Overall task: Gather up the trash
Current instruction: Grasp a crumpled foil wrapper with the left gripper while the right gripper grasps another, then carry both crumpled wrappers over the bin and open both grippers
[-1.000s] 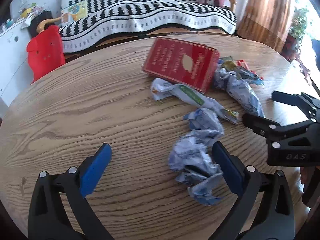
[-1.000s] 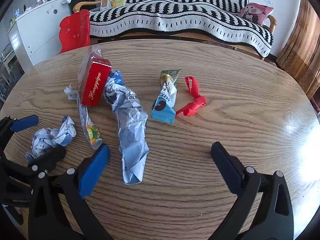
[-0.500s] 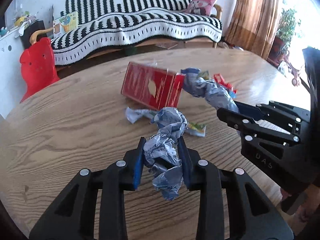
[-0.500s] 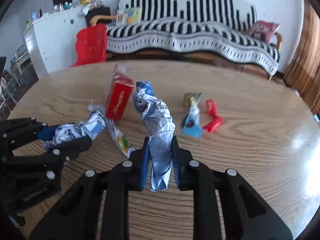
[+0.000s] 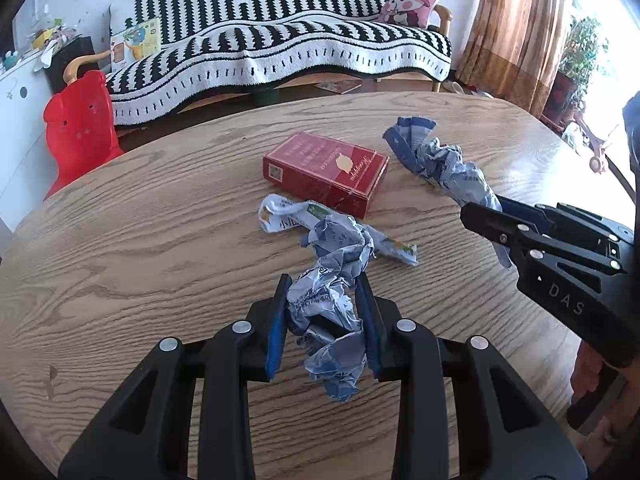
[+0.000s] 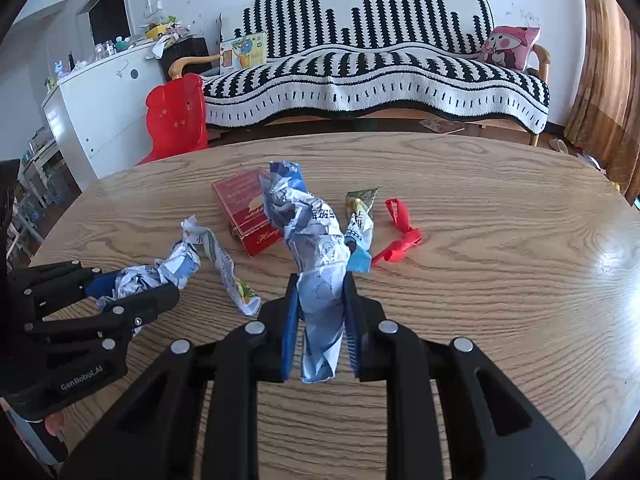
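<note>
Flanking red box point(image 6: 250, 216): sachet point(image 6: 224, 264), red balloon point(image 6: 400, 236)

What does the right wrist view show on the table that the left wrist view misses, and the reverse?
Only the right wrist view: a red balloon scrap and a blue snack wrapper. Only the left wrist view: a curtain and potted plant. Both: the red cigarette pack, the long green-printed wrapper, and each gripper shut on crumpled paper.

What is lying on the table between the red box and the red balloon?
In the right wrist view, a blue snack wrapper lies between the red box and the red balloon.
</note>
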Motion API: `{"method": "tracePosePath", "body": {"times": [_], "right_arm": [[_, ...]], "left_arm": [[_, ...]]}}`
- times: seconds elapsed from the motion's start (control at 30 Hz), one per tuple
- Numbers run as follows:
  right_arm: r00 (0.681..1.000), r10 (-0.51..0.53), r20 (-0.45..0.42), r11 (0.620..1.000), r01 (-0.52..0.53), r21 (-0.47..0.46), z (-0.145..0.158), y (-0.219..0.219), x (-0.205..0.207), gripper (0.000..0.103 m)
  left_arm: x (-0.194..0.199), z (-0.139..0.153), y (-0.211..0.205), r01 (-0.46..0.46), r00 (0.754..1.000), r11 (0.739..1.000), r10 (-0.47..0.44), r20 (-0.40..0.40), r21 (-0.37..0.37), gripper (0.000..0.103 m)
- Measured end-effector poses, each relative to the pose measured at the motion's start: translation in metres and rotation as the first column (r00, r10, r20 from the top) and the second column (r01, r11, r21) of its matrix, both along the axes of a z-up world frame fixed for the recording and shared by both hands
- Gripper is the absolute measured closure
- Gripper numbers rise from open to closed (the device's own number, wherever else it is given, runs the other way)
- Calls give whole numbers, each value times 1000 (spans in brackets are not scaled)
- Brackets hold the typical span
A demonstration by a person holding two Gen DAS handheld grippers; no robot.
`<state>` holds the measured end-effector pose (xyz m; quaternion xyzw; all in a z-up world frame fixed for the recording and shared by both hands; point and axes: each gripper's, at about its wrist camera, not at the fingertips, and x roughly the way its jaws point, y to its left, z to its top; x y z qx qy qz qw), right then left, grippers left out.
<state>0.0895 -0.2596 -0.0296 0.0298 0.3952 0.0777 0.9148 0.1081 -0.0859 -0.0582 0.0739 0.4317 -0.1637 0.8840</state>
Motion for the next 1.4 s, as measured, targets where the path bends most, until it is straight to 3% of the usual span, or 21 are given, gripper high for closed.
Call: {"method": "tracePosePath", "body": {"times": [0.1,0.23,0.33,0.43,0.5,0.67,0.73,0.83,0.9,0.97,1.03,1.1,1.2,1.4], "right_arm": [[1000,1,4,1000,-1,5,2,-1,-2,82],[999,5,51,995,-10,101,24,-15,-22,82],[989,-65,130,983,41,179,53,-49,-70,82],[975,-159,158,963,118,241,70,-104,-135,82],[962,-224,159,955,183,234,77,-143,-175,82],[900,-425,102,883,387,267,83,-256,-291,82],[881,-472,33,847,443,293,65,-289,-331,82],[862,-501,-85,821,503,270,22,-309,-368,82],[853,-480,-205,807,521,279,-19,-317,-384,82],[833,-477,-282,788,547,283,-55,-320,-398,82],[818,-487,-306,768,568,295,-70,-324,-405,82],[812,-487,-323,761,575,300,-78,-328,-406,82],[820,-474,-320,789,557,259,-79,-326,-400,82],[815,-465,-345,781,561,274,-87,-330,-401,82]], "left_arm": [[-1,6,-3,8,1000,1000,-8,7,-5,72],[-20,31,-10,24,998,997,-19,54,-78,72],[-58,58,-29,71,995,975,-54,86,-212,72],[-99,76,-75,171,984,950,-150,98,-262,72],[-122,80,-108,240,971,924,-229,71,-297,72],[-200,81,-227,440,865,789,-500,-31,-429,71],[-224,63,-266,467,819,756,-566,-98,-459,71],[-260,9,-320,503,750,764,-619,-235,-404,71],[-280,-20,-339,548,712,756,-646,-275,-358,71],[-297,-41,-349,607,692,750,-661,-289,-263,71],[-296,-52,-355,609,668,750,-661,-342,-259,71],[-293,-54,-359,603,674,757,-652,-346,-251,71],[-292,-61,-358,587,672,768,-639,-376,-257,71],[-296,-66,-367,594,667,765,-641,-381,-248,71]]}}
